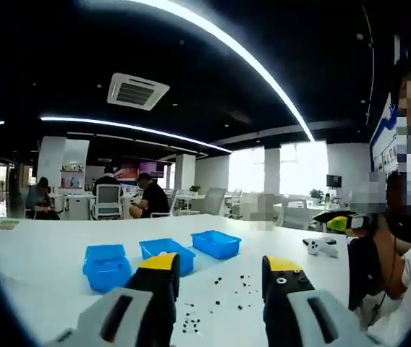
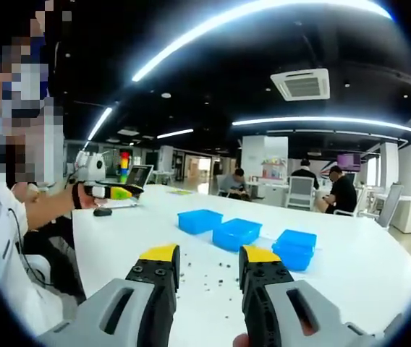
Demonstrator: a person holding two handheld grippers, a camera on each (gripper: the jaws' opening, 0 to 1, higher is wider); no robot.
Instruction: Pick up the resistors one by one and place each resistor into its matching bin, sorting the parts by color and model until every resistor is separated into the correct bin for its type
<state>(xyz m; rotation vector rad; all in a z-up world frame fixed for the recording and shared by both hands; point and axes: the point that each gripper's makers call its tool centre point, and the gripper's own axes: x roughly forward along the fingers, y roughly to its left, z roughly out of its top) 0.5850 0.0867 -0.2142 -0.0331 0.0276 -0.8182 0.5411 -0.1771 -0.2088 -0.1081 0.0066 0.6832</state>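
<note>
Black specks, the resistors (image 1: 220, 293), lie scattered on the white desk (image 1: 39, 267) just short of three blue bins (image 2: 238, 233) standing in a row. Both grippers hover above the desk, the left gripper (image 1: 220, 278) and the right gripper (image 2: 209, 271) each with fingers apart and holding nothing. The parts look tiny and crowded, so a pinch could catch two at once or flick neighbours away; colour and model are too small to read here, so a wrong bin is likely.
</note>
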